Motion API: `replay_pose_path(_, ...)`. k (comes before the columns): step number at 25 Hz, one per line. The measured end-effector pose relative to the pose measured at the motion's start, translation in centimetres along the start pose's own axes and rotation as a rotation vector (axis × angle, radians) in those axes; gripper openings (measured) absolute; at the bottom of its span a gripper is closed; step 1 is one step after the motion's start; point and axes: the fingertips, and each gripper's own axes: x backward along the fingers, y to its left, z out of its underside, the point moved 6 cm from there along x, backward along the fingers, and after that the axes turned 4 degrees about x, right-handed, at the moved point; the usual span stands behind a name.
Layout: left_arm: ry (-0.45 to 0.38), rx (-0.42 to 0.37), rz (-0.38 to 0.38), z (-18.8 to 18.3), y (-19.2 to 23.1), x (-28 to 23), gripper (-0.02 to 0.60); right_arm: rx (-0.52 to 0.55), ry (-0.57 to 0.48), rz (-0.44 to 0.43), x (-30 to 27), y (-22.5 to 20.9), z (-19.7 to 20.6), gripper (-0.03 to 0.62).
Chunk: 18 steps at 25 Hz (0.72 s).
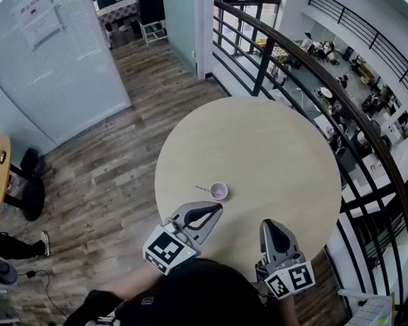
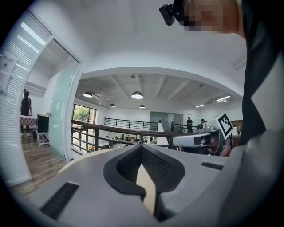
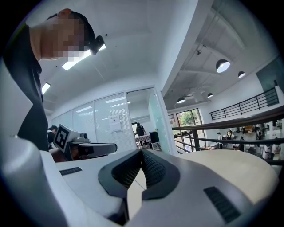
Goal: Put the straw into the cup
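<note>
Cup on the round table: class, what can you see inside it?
Head view shows the cup with a pale interior. The straw extends left from its rim; whether its end sits inside is too small to tell. Nothing covers the cup.

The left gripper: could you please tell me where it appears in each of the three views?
Head view: left gripper, lower centre-left, tips near the cup.
Left gripper view: left gripper fills the bottom, jaws shut.
Right gripper view: left gripper at mid-left, pointing right.
Shared landmark: the black railing behind the table.
</note>
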Motion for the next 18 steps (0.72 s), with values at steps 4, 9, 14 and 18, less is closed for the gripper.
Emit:
replay_pose_path(4,-0.017,-0.016,-0.020,-0.4,0.2,0.3,0.008,0.014,-0.007,0.004,0.0,0.1,-0.4,0.021)
replay_pose_path(9,-0.013,-0.014,-0.034,-0.3,0.5,0.8,0.007,0.010,-0.009,0.013,0.2,0.3,-0.5,0.021)
replay_pose_path(14,-0.010,-0.008,-0.029,-0.4,0.4,1.0,0.006,0.024,-0.015,0.015,0.2,0.7,-1.0,0.020)
replay_pose_path(18,-0.011,-0.010,-0.028,-0.6,0.2,1.2,0.008,0.028,-0.013,0.016,0.4,0.9,-1.2,0.021)
